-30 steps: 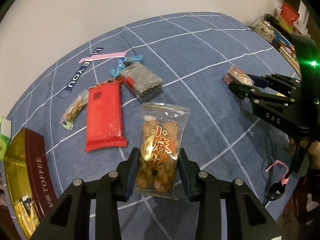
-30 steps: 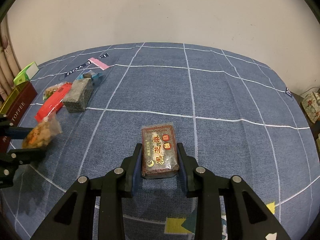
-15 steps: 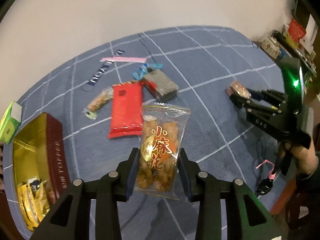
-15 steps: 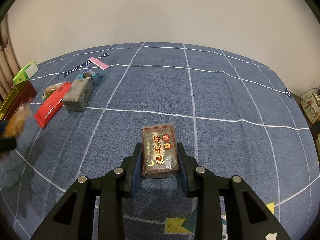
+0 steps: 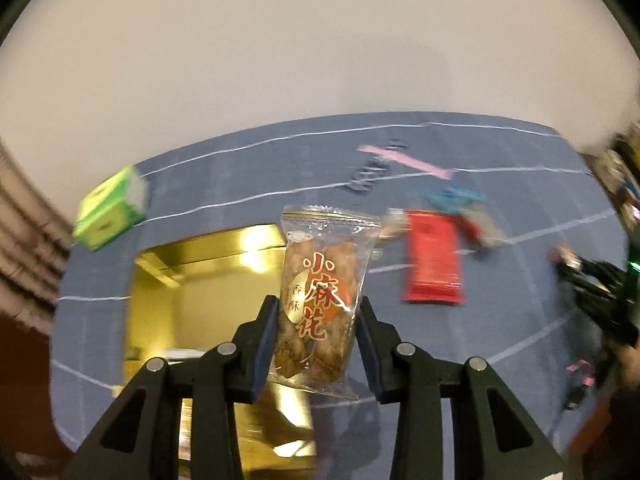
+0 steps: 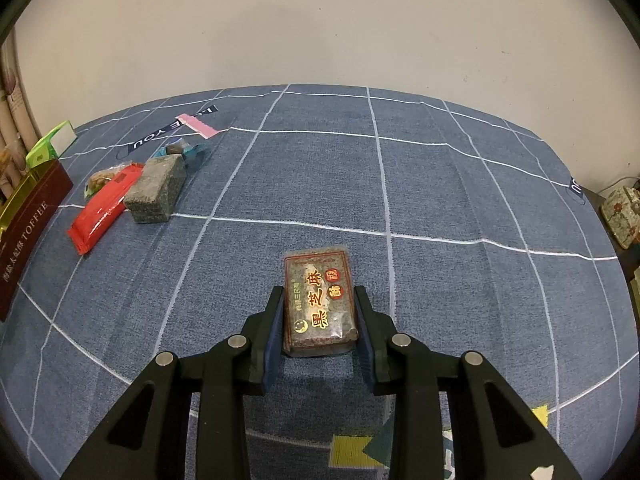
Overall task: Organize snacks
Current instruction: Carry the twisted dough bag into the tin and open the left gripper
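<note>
My left gripper [image 5: 318, 340] is shut on a clear bag of fried dough twists [image 5: 322, 300] and holds it above the open gold-lined toffee tin [image 5: 168, 280]. My right gripper [image 6: 316, 332] is shut on a dark sesame-cake pack [image 6: 318, 304] just over the blue checked cloth [image 6: 440, 200]. On the cloth lie a red flat packet [image 6: 104, 212], a grey sesame block [image 6: 156, 194], a small clear snack bag [image 6: 100, 178] and a blue-wrapped sweet [image 6: 182, 150]. In the left wrist view the right gripper [image 5: 592, 292] shows at the right edge.
A green carton [image 5: 110, 208] stands beyond the tin near the cloth's far left edge. A pink strip [image 6: 198, 126] and a dark printed ribbon [image 6: 160, 134] lie at the back. A wall rises behind the table. Patterned tins [image 6: 622, 216] sit off the right edge.
My left gripper has swung left and risen with the dough-twist bag, from over the cloth to above the open tin. The right gripper and its sesame pack have stayed still.
</note>
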A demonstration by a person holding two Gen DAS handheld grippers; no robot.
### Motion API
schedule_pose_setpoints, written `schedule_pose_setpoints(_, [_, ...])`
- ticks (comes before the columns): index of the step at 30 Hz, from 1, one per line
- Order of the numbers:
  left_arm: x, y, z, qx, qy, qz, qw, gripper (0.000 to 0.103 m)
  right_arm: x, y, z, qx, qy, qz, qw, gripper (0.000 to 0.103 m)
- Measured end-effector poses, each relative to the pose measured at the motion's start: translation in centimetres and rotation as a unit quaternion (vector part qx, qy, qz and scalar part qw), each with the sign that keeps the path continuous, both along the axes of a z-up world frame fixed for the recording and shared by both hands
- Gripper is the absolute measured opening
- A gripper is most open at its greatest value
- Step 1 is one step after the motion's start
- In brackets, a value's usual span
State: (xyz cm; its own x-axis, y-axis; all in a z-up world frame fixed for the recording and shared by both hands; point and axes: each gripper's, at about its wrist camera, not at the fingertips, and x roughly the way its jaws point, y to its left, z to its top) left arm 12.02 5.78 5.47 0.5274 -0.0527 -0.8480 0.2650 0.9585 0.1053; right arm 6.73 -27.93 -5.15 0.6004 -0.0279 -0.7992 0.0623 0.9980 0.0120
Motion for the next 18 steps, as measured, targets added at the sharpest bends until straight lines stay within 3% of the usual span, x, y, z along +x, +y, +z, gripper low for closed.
schedule_pose_setpoints(8, [4.4,7.2,-2.3,0.025,0.025,0.078,0.9964,0.038,0.0,0.0,0.0,0.0,0.0,0.0,1.0,0.029])
schedule_pose_setpoints(13, [6.6,9.5,-5.4,0.042,0.067,0.096,0.9922,0.038,0.0,0.0,0.0,0.0,0.0,0.0,1.0,0.029])
schedule_pose_setpoints(18, [7.5,10.5,-7.1,0.057,0.084,0.099,0.9899,0.038,0.0,0.1,0.0,0.0,-0.001,0.0,1.0,0.029])
